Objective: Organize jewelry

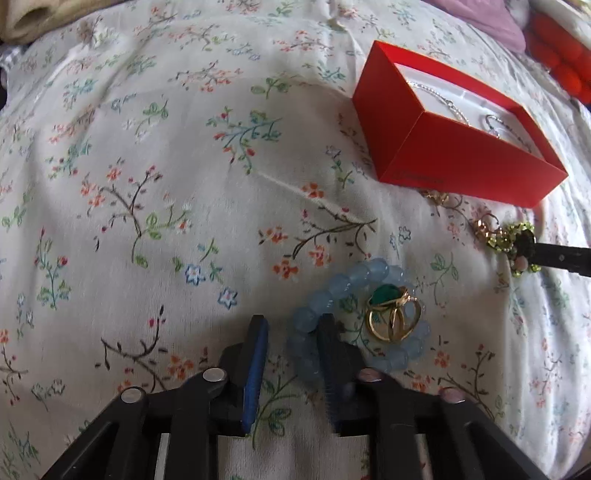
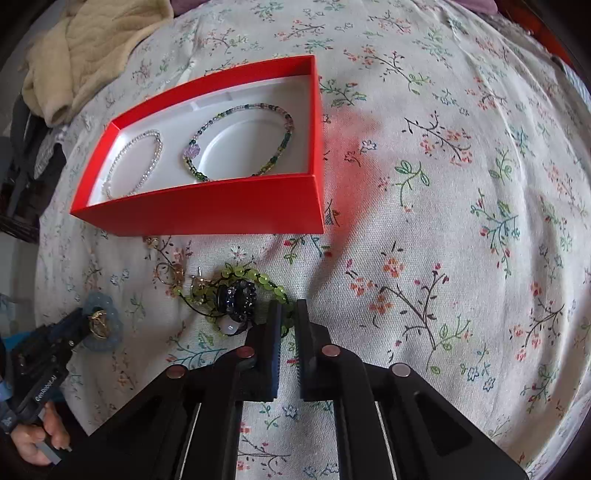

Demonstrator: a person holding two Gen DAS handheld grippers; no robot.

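A red box [image 2: 207,206] with a white insert lies on the floral bedspread; it also shows in the left wrist view [image 1: 458,155]. It holds a clear bead bracelet [image 2: 136,162] and a green bead necklace [image 2: 243,140]. My left gripper [image 1: 291,325] is open, its right finger touching a pale blue bead bracelet [image 1: 332,295] that circles gold rings with a green stone [image 1: 391,310]. My right gripper [image 2: 289,314] is nearly shut around a strand of the green bead bracelet [image 2: 255,277], beside a dark flower piece [image 2: 236,295].
Small gold earrings [image 2: 173,273] lie in front of the box. A cream blanket [image 2: 88,48] is bunched at the far left. Orange pompoms [image 1: 565,62] and purple cloth [image 1: 491,22] lie beyond the box. Floral bedspread [image 2: 443,221] stretches to the right.
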